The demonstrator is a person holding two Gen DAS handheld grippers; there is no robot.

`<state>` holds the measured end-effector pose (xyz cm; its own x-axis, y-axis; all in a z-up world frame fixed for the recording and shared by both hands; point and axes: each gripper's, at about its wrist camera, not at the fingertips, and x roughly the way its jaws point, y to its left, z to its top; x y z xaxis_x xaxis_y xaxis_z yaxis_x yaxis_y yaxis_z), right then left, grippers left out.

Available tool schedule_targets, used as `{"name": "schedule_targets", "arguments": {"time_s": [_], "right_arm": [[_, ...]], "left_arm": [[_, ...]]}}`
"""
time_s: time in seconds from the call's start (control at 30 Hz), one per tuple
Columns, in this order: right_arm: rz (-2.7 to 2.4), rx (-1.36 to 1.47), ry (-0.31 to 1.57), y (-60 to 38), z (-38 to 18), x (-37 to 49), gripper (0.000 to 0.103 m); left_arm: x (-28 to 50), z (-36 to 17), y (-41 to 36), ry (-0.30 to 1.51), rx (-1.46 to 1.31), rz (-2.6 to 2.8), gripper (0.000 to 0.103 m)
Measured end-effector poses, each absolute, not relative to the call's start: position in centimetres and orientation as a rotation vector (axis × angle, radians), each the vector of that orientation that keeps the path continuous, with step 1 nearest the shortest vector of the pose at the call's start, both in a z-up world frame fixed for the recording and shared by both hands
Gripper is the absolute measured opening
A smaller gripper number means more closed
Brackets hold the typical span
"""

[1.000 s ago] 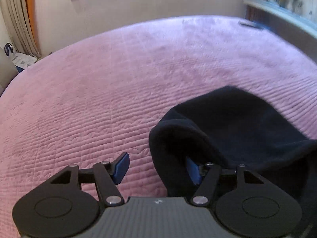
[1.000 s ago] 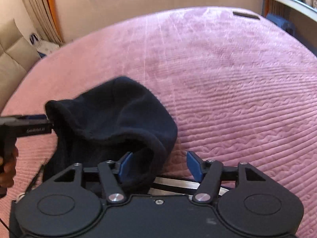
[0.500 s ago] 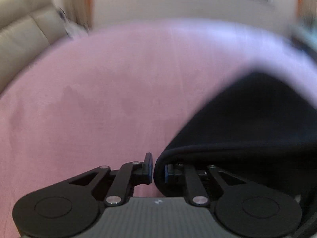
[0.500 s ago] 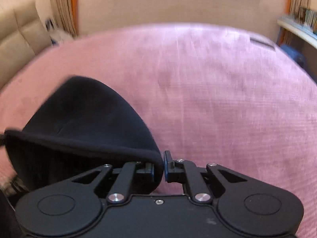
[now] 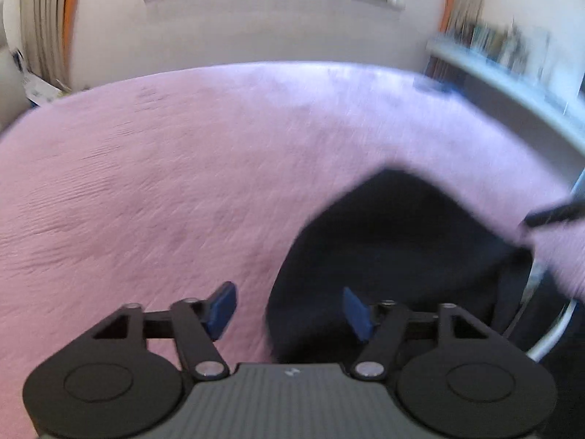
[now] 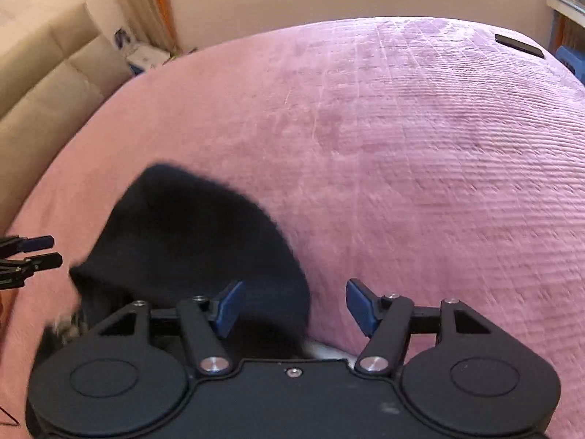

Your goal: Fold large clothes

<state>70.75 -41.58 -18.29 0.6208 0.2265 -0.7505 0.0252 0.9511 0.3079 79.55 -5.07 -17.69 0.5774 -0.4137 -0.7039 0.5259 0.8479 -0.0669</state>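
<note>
A dark navy garment point(image 5: 398, 256) lies bunched on the pink quilted bedspread point(image 5: 164, 183), near the front edge of the bed and between the two tools. The left gripper point(image 5: 289, 309) has just been opening; its blue pads point(image 5: 221, 309) now stand apart, the left one over bare bedspread and the right one in front of the cloth's edge, neither pressing it. The right gripper point(image 6: 292, 305) has likewise just been opening and its jaws stand wide: its left pad sits over the garment's near corner, the other over the bedspread, with the fabric loose beneath. The picture from the left wrist is smeared, so whether the cloth touches that right pad is unclear. A beige sofa point(image 6: 47, 84) stands beside the bed.
</note>
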Motion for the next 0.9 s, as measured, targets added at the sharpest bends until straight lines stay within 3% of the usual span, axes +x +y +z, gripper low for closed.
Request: {"name": "schedule_targets", "arguments": {"time_s": [0.27, 0.3, 0.33, 0.37, 0.4, 0.47, 0.63, 0.73, 0.9], "right_arm": [[0.261, 0.31, 0.999, -40.2, -23.5, 78.5, 0.076], [0.285, 0.318, 1.008, -40.0, -23.9, 78.8, 0.07], [0.298, 0.304, 0.998, -39.4, -23.8, 79.0, 0.058], [0.32, 0.28, 0.99, -38.8, -23.6, 79.2, 0.013], [0.327, 0.261, 0.994, -38.2, -23.4, 79.4, 0.008], [0.287, 0.178, 0.948, -37.2, -22.0, 79.3, 0.008], [0.31, 0.192, 0.662, -38.1, -13.9, 75.1, 0.006], [0.325, 0.139, 0.735, -36.9, -14.3, 75.0, 0.006], [0.31, 0.064, 0.665, -35.4, -12.2, 70.6, 0.006]], "left_arm": [[89.6, -24.7, -10.9, 1.013, 0.087, -0.771, 0.069], [90.1, -25.4, -11.3, 1.043, 0.057, -0.8, 0.066], [90.6, -25.9, -11.6, 1.051, 0.042, -0.807, 0.044], [90.5, -25.9, -12.0, 1.038, 0.044, -0.811, 0.021], [90.4, -25.7, -12.4, 1.015, 0.054, -0.818, 0.012], [89.8, -25.0, -13.2, 0.936, 0.106, -0.798, 0.007], [85.6, -18.4, -10.0, 0.694, -0.014, -0.8, 0.006], [83.7, -17.8, -8.3, 0.706, -0.055, -0.802, 0.006], [77.1, -16.3, -8.6, 0.642, 0.071, -0.783, 0.006]]}}
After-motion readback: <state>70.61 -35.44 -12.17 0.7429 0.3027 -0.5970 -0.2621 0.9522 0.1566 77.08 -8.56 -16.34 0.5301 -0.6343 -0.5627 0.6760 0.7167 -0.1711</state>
